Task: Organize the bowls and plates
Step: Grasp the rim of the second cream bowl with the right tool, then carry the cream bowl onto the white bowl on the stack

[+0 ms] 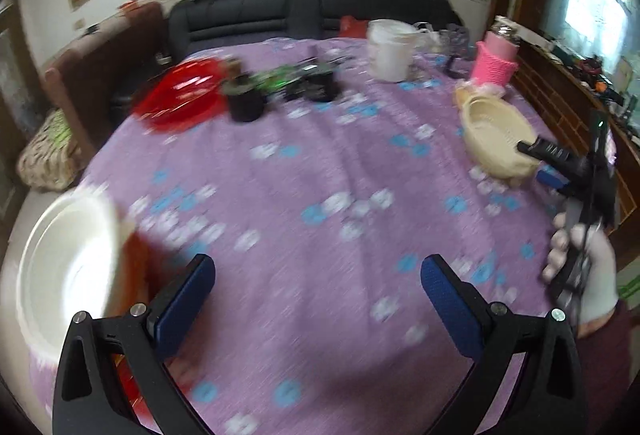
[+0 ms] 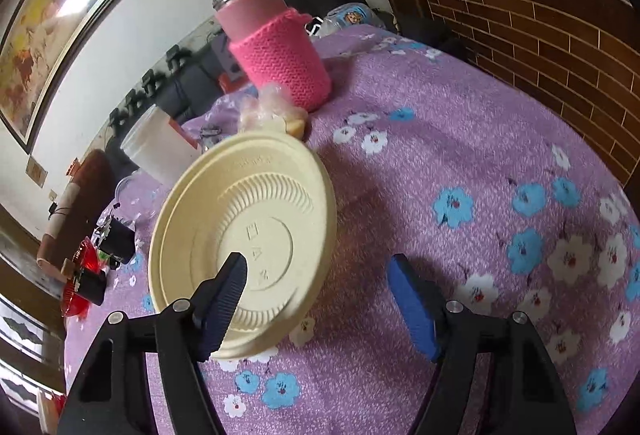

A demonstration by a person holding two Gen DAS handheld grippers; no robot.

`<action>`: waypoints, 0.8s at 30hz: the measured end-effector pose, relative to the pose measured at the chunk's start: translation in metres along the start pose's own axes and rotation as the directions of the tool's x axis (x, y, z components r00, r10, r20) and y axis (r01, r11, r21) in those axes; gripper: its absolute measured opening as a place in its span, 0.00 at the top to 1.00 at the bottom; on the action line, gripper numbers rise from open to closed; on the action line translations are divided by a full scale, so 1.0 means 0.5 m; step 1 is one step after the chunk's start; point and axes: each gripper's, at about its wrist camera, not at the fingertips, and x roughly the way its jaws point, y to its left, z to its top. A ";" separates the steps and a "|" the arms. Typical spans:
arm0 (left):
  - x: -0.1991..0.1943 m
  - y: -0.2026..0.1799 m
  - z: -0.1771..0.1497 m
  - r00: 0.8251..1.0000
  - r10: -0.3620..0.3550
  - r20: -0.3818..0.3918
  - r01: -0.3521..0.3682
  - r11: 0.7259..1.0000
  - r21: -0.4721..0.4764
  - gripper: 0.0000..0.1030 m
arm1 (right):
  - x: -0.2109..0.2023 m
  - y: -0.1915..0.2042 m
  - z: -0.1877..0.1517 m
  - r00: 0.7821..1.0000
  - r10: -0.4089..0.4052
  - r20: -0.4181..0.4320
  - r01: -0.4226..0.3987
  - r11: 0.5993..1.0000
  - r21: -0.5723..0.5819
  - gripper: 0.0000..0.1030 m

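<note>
— Tilting up on its edge just ahead of the right gripper [image 2: 316,271], the cream plate [image 2: 244,231] is showing its ribbed underside; one blue pad [image 2: 228,287] is lying across its base while the other is standing well apart to the right, so the jaws are spread and gripping nothing.

— How is it going to handle?

— Looking like thin moulded plastic, it is probably light, fairly stiff and a bit slick; I would be pinching the rim nearest the gripper, not the smooth centre.

— And the left gripper [image 1: 318,275]?

— Its jaws are spread wide too, hovering over bare purple cloth [image 1: 320,163]. A white plate [image 1: 68,267] is sitting just to its left, blurred, with something orange beside it that I cannot make out.

— Anything beyond?

— Far ahead of the right gripper, a pink-sleeved flask [image 2: 276,47] is standing; far ahead-left of the left one, a red dish [image 1: 180,95].
</note>
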 end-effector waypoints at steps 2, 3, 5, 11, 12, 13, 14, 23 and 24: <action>0.026 -0.039 0.055 0.999 -0.044 0.012 0.043 0.999 0.021 0.00 | 0.006 0.002 0.003 1.000 0.005 0.003 -0.005 1.000 -0.013 0.35; 0.038 -0.052 0.074 0.998 -0.056 0.014 0.055 0.998 0.028 0.00 | 0.012 0.003 0.003 1.000 0.009 0.000 -0.009 1.000 -0.018 0.42; 0.068 -0.080 0.117 0.997 -0.071 0.010 0.071 0.997 0.035 0.00 | 0.023 0.003 0.000 1.000 0.019 -0.012 -0.019 0.999 -0.027 0.49; 0.176 -0.110 0.187 0.983 -0.163 -0.088 0.156 0.985 -0.079 0.01 | 0.039 0.010 -0.004 0.993 0.111 -0.044 -0.112 0.993 -0.026 0.82; 0.191 -0.109 0.189 0.979 -0.174 -0.105 0.164 0.982 -0.097 0.03 | 0.042 0.014 -0.006 0.989 0.134 -0.060 -0.136 0.990 -0.027 0.87; 0.203 -0.108 0.191 0.976 -0.182 -0.117 0.169 0.979 -0.111 0.04 | 0.046 0.019 -0.009 0.982 0.171 -0.083 -0.173 0.985 -0.026 0.88; 0.212 -0.106 0.190 0.975 -0.186 -0.122 0.172 0.978 -0.119 0.04 | 0.047 0.026 -0.011 0.975 0.200 -0.099 -0.203 0.979 -0.025 0.89; 0.282 -0.079 0.146 0.968 -0.139 -0.210 0.128 0.990 -0.066 0.55 | 0.038 0.195 -0.085 0.890 0.308 -0.335 -0.406 0.871 -0.277 0.89; 0.289 -0.079 0.140 0.967 -0.110 -0.230 0.103 0.994 -0.044 0.71 | 0.036 0.206 -0.094 0.894 0.295 -0.338 -0.400 0.866 -0.301 0.84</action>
